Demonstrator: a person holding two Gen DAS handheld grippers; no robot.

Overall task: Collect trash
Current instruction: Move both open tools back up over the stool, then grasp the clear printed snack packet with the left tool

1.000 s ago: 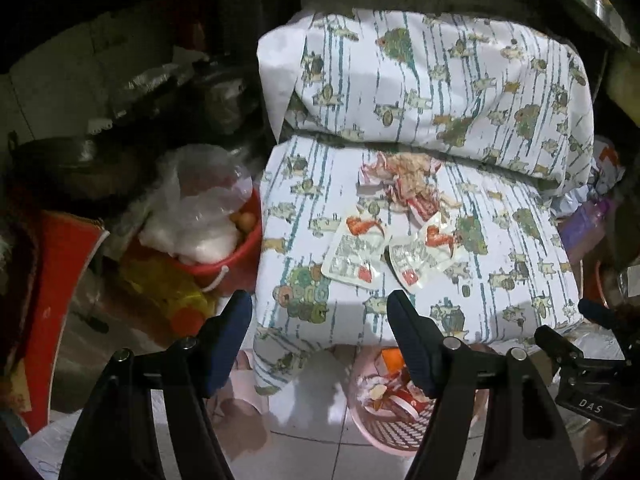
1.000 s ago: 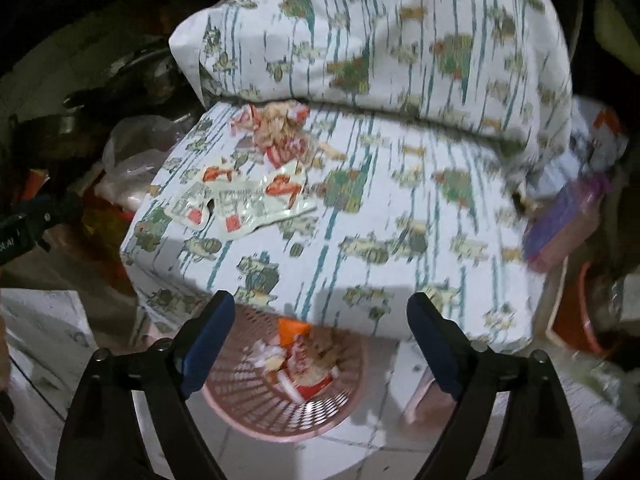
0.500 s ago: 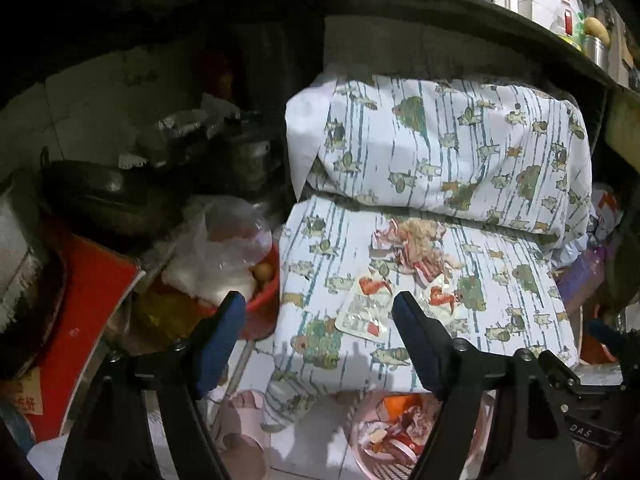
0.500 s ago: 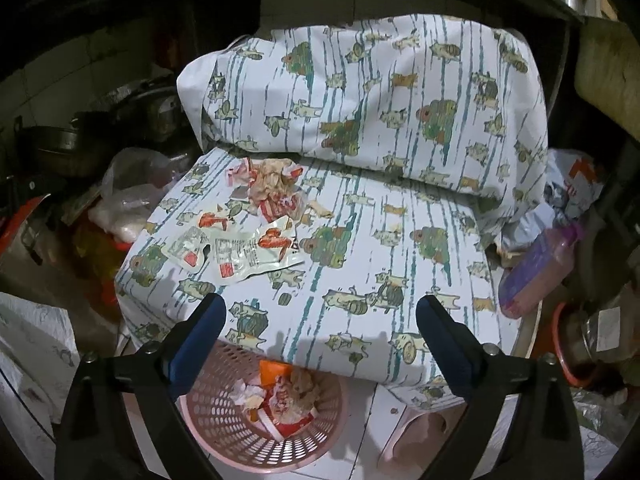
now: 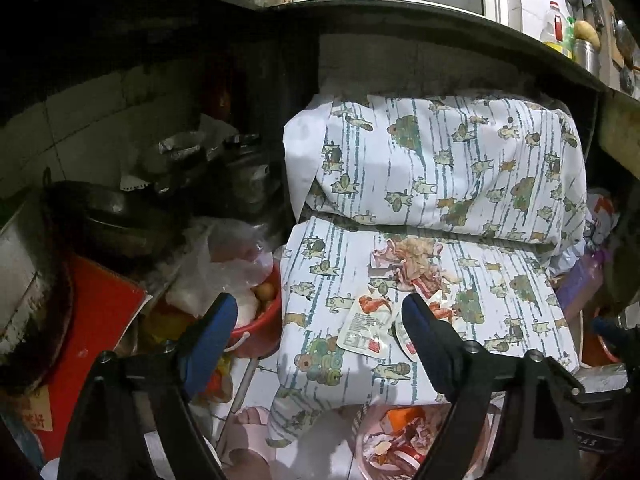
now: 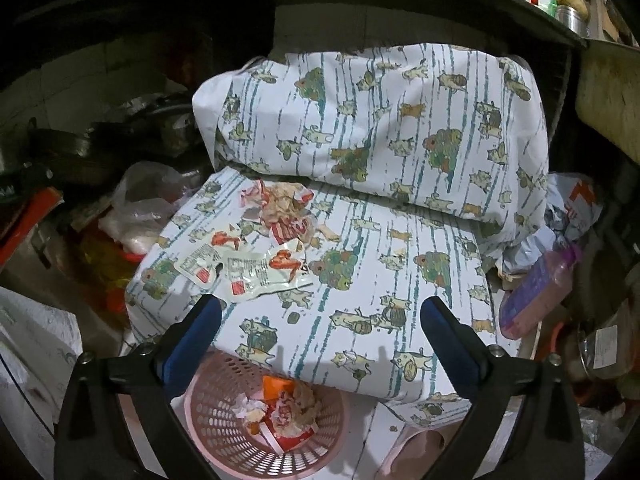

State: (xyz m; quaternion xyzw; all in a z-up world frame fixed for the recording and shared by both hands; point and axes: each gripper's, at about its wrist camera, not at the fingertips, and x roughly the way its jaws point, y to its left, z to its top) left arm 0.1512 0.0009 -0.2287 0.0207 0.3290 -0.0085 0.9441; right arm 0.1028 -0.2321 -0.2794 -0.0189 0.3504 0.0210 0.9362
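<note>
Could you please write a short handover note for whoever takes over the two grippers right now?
Left gripper: open, nothing between the fingers; jaws have just been opening.
Right gripper: open and empty, jaws likewise just opening.
Pink perforated plastic basket stands on the floor before the cloth-covered seat.
Done: some crumpled wrappers are in the basket.
Left: two flat white sauce packets and a crumpled red-and-white wrapper pile on the seat.

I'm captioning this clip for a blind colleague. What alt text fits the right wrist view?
Open, empty right tongs hover over a pink mesh basket holding crumpled trash, on the floor in front of a surface draped in cartoon-print cloth. Flattened wrappers and a crumpled pile lie on the cloth's left side.
</note>
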